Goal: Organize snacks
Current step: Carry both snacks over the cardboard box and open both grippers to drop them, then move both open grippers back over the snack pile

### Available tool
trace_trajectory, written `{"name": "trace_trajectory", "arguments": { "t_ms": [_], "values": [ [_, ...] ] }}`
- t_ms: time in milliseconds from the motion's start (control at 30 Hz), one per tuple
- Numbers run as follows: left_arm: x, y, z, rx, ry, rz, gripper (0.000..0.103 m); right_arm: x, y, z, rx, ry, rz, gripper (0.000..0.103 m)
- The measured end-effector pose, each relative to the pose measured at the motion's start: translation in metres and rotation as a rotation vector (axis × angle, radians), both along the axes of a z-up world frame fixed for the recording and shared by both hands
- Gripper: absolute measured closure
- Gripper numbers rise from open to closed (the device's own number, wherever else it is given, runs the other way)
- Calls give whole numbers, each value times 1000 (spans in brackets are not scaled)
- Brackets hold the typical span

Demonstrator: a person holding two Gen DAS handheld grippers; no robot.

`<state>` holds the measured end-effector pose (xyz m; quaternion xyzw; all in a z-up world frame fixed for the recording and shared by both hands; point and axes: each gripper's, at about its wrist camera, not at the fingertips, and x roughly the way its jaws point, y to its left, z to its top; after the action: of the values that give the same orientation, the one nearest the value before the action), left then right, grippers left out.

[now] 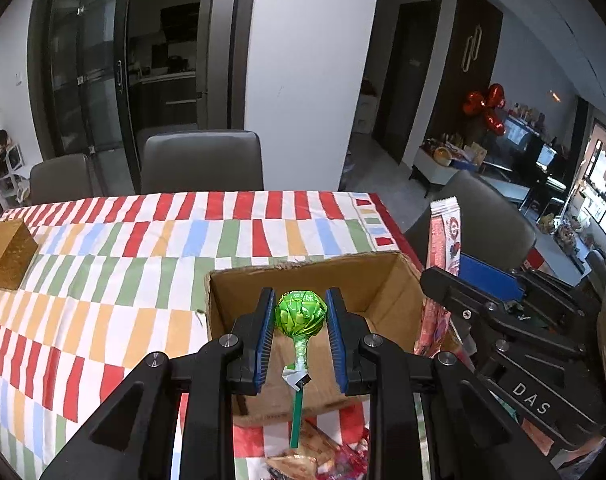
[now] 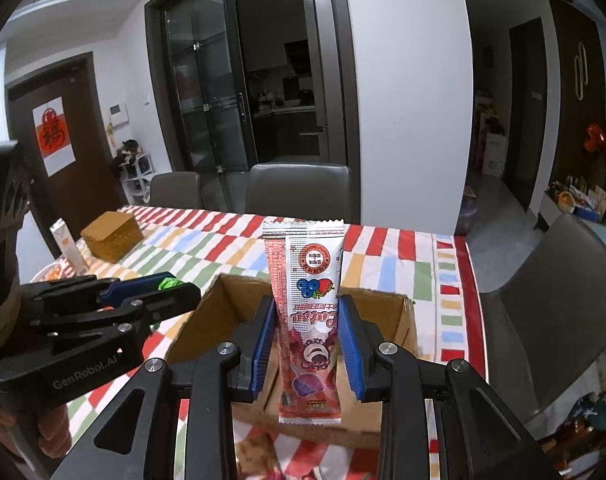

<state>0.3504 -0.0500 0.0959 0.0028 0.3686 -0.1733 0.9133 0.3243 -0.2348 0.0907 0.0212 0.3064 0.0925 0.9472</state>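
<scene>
Both loads hang over the open cardboard box (image 1: 383,284): left gripper (image 1: 301,332) pinches the green lollipop (image 1: 301,312); right gripper (image 2: 307,340) clamps the pink sachet (image 2: 307,320); lower each inside the box walls before releasing.

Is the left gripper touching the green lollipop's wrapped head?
Touching. The left wrist view shows the left gripper with both blue pads pressed against the green lollipop, held above the cardboard box.

Two grippers (image 1: 301,340) (image 2: 306,344) — one lollipop (image 1: 301,312) in the first, one sachet (image 2: 308,320) in the second. One open box (image 1: 383,276) on the surface (image 1: 143,248). One wicker box (image 2: 111,236) and one carton (image 2: 67,244) farther off. Loose snacks (image 1: 315,452) near the front edge — too jumbled to count. Three chairs (image 2: 299,188) in view.
</scene>
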Motion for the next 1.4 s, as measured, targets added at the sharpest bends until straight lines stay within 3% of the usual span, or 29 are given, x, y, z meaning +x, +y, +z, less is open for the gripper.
{"name": "trace_trajectory", "arguments": {
  "t_ms": [167,233,300,600,1067,1400],
  "values": [
    [19,-6,-9,23,32,17,74,16,-2,-13,-15,40,-12,71],
    [19,-8,-12,55,24,39,61,21,-2,-20,-20,60,-9,65],
    [16,-5,-12,75,6,57,48,20,-4,-27,-17,80,-18,50],
    [-29,7,-11,108,-59,88,33,-13,-5,-31,-10,51,-18,50],
    [-109,25,-8,119,-119,104,30,-84,7,-27,-21,-35,4,50],
    [-157,38,-25,137,-129,110,30,-126,18,-46,-23,-34,27,45]
  ]
}}
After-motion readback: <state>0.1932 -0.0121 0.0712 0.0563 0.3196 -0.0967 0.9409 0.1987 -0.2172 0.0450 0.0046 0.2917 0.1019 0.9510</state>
